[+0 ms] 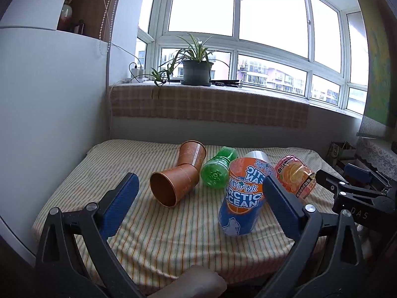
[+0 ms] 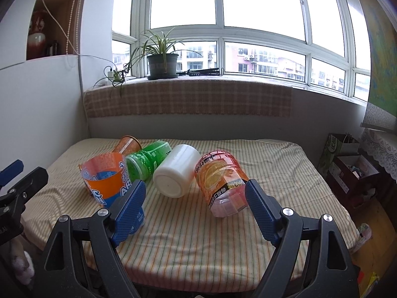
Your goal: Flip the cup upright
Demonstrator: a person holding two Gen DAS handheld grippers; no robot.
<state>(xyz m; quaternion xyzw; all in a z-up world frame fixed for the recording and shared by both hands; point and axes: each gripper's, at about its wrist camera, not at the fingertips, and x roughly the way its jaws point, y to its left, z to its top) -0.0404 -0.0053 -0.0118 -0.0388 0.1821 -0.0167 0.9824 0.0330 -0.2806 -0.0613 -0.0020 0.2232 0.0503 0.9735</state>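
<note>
jaws apart, cups [image 1: 173,185] lying empty

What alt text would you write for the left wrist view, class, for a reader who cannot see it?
Open left gripper hovers over a striped tablecloth where cups lie tipped: two copper cups, a green cup, an orange-blue Arctic Ocean cup and a pink cup. A potted plant sits on the windowsill.

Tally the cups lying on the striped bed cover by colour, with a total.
Copper-brown: 2, near copper cup and far copper cup
Green: 1, green cup
Orange and blue "Arctic Ocean": 1, Arctic Ocean cup
White: 1, white cup
Pink and orange: 1, pink cup
Total: 6, none upright
</note>
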